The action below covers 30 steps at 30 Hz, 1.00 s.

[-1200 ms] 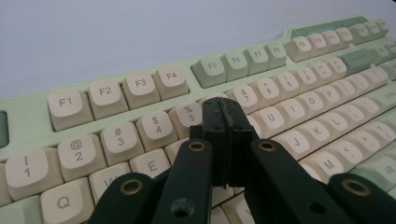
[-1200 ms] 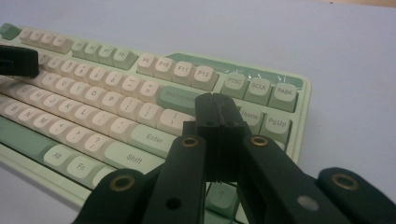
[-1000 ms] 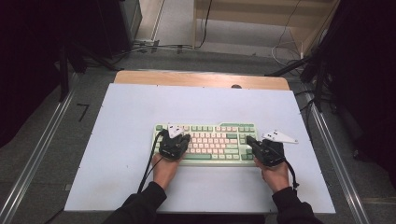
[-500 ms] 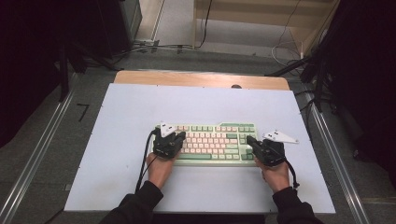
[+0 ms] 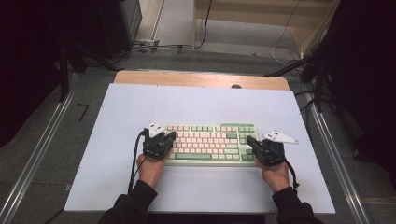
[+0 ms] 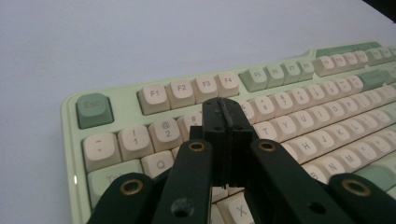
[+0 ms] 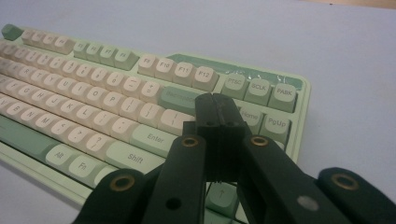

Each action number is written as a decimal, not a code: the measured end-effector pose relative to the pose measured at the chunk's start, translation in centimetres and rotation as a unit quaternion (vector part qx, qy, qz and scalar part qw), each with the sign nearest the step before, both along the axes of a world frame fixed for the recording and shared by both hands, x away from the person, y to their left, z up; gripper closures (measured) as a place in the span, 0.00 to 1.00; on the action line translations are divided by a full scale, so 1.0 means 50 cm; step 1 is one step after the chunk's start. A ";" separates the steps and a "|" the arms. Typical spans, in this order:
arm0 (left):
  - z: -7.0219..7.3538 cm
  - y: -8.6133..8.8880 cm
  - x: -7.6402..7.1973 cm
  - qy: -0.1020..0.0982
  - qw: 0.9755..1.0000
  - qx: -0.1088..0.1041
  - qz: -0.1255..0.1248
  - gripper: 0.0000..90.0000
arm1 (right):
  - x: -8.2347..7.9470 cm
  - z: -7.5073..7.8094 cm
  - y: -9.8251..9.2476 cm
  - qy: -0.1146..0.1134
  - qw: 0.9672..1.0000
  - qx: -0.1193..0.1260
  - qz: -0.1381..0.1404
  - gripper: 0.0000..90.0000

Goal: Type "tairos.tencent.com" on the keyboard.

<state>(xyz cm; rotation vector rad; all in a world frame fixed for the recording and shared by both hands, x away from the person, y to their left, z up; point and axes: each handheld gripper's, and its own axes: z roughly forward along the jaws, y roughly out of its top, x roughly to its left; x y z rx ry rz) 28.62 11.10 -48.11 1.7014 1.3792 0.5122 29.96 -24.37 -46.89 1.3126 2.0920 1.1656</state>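
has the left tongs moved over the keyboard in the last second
Yes. The left tongs slid left along the pale green and cream keyboard, towards its left end, jaws shut.

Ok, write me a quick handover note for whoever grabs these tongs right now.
Left tongs: shut, empty, tips over the keyboard's left end, near the number row.
Right tongs: shut, empty, over its right end, by the Enter and Home keys.
The keyboard lies flat at the near middle of the white table.
Done: both tongs in place above the keys.
Left: probably the key pressing itself.
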 end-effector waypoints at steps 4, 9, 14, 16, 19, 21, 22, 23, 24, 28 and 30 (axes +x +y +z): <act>-0.003 0.011 -0.009 0.002 1.000 0.006 0.003 1.00 | 0.000 0.000 0.000 0.000 1.000 0.001 0.000 0.97; -0.009 0.020 -0.014 0.007 1.000 0.014 0.005 1.00 | -0.001 0.000 0.001 0.001 1.000 0.000 0.002 0.97; -0.009 0.024 -0.016 0.004 1.000 0.013 0.010 1.00 | -0.001 0.000 0.000 0.001 1.000 0.001 0.002 0.97; -0.009 0.026 -0.018 0.006 1.000 0.014 0.012 1.00 | -0.001 0.000 0.000 0.001 1.000 0.000 0.002 0.97; -0.010 0.029 -0.020 0.009 1.000 0.016 0.011 1.00 | -0.001 0.000 0.001 0.002 1.000 0.000 0.002 0.97; -0.011 0.030 -0.022 0.011 1.000 0.017 0.011 1.00 | -0.001 -0.001 0.001 0.002 1.000 0.000 0.003 0.97; -0.011 0.029 -0.023 0.011 1.000 0.017 0.010 1.00 | -0.001 -0.001 0.001 0.002 1.000 0.000 0.002 0.97; -0.011 0.029 -0.023 0.011 1.000 0.017 0.010 1.00 | -0.001 -0.001 0.001 0.002 1.000 0.000 0.002 0.97; -0.012 0.028 -0.025 0.013 1.000 0.019 0.008 1.00 | -0.001 -0.001 0.001 0.002 1.000 0.000 0.002 0.97; -0.017 0.025 -0.025 0.014 1.000 0.025 0.009 1.00 | -0.001 -0.001 0.002 0.002 1.000 -0.001 0.003 0.97; -0.020 0.025 -0.024 0.017 0.999 0.028 0.010 1.00 | -0.001 -0.001 0.002 0.002 1.000 -0.001 0.003 0.97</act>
